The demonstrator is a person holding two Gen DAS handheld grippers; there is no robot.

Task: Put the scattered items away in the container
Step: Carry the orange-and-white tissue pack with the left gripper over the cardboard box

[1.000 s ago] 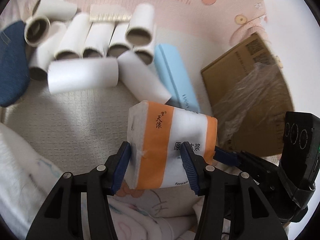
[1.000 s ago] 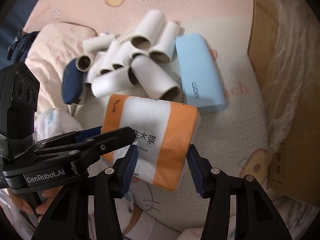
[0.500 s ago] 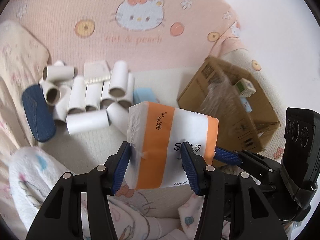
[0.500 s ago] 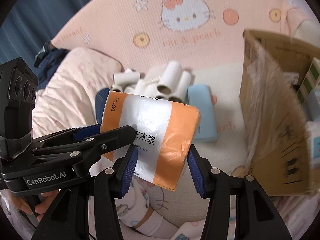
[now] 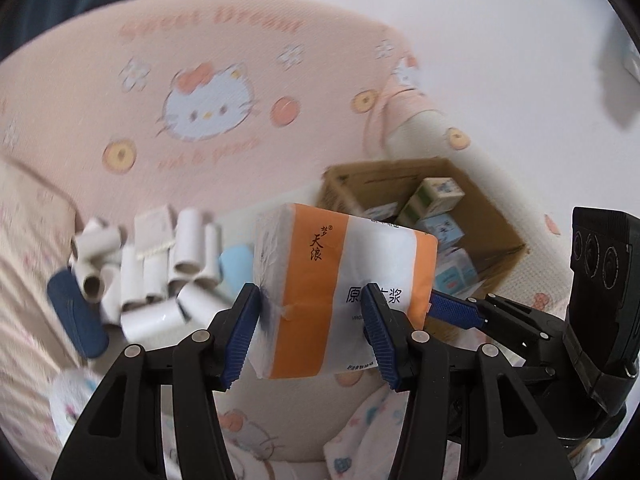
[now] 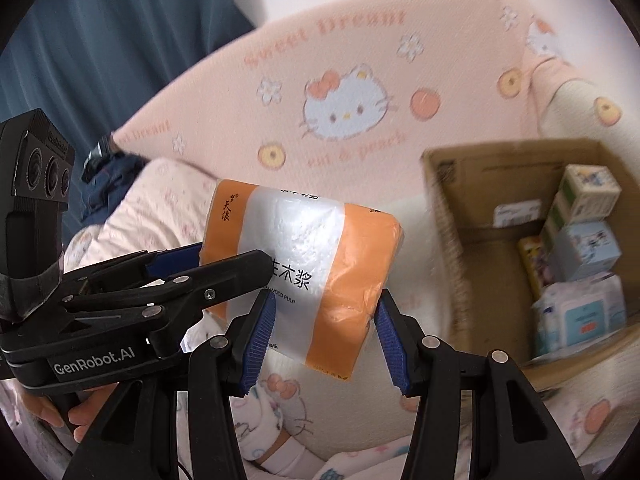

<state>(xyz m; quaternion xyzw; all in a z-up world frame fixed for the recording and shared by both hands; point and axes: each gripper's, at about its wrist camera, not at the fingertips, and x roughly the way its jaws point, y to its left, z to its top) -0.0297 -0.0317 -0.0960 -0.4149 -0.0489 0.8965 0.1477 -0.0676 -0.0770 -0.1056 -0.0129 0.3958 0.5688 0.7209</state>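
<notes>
Both grippers hold one orange-and-white tissue pack (image 5: 344, 280) in the air above the bed. My left gripper (image 5: 312, 328) is shut on its left end. My right gripper (image 6: 324, 332) is shut on the other end of the pack (image 6: 304, 264). The open cardboard box (image 5: 496, 216) stands to the right and behind the pack, with several small cartons and packets inside; it also shows in the right wrist view (image 6: 452, 216). A pile of white cardboard tubes (image 5: 160, 276), a light blue case (image 5: 236, 264) and a dark blue case (image 5: 76, 316) lie on the bed at the left.
A pink Hello Kitty blanket (image 5: 208, 104) covers the bed behind. A pale pink pillow (image 6: 148, 204) lies at the left. A white wall rises behind the box. The person's legs in printed pyjamas (image 6: 264, 432) are just below the grippers.
Both grippers have lifted the tissue pack well up off the bed. The tubes now look smaller and farther, and the inside of the cardboard box has come into view.
</notes>
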